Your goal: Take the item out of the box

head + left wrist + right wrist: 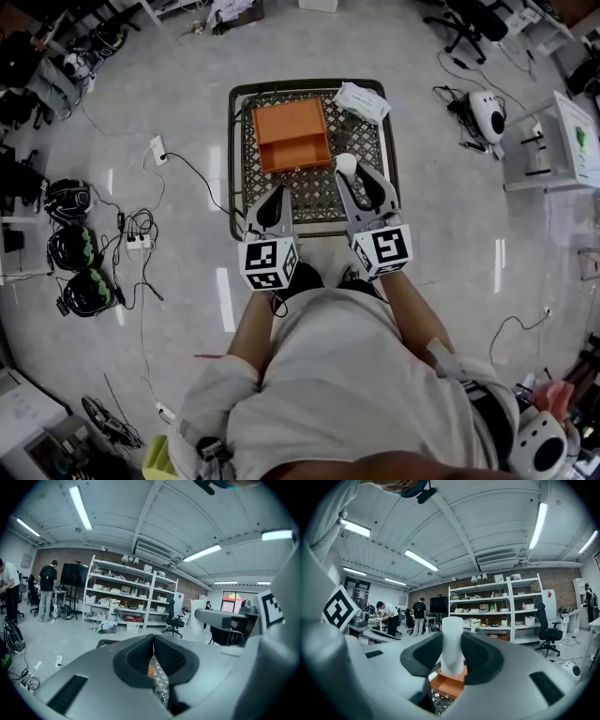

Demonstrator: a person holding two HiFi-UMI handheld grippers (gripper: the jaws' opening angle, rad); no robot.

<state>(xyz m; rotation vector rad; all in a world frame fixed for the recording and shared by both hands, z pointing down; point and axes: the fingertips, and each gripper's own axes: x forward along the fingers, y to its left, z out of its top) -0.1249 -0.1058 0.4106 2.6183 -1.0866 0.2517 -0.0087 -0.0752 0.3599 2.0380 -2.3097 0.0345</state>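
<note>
The right gripper (453, 662) is clamped on a white cylindrical item (452, 637). Its 2 jaws press on the item's lower part from either side, and the item's rounded top stands up above them. In the head view the item (346, 163) is outside the orange box (292, 134), just beside the box's near right corner and over the wire mesh table (233, 159). How high it hangs above the mesh cannot be told.

The left gripper (153, 660) has its jaws pressed together with nothing between them. It hovers over the table's near edge, apart from the box.

The box lies open on the mesh. Its interior shows bare orange with no other contents visible. A white packet (362, 101) sits at the table's far right corner, touched by neither gripper.

As a judgement, the main part of the task looks done, since the item is gripped and clear of the box walls. What is left is probably to carry it to a free patch of mesh and let it go, and the narrow upright shape could tip on the open grid.
</note>
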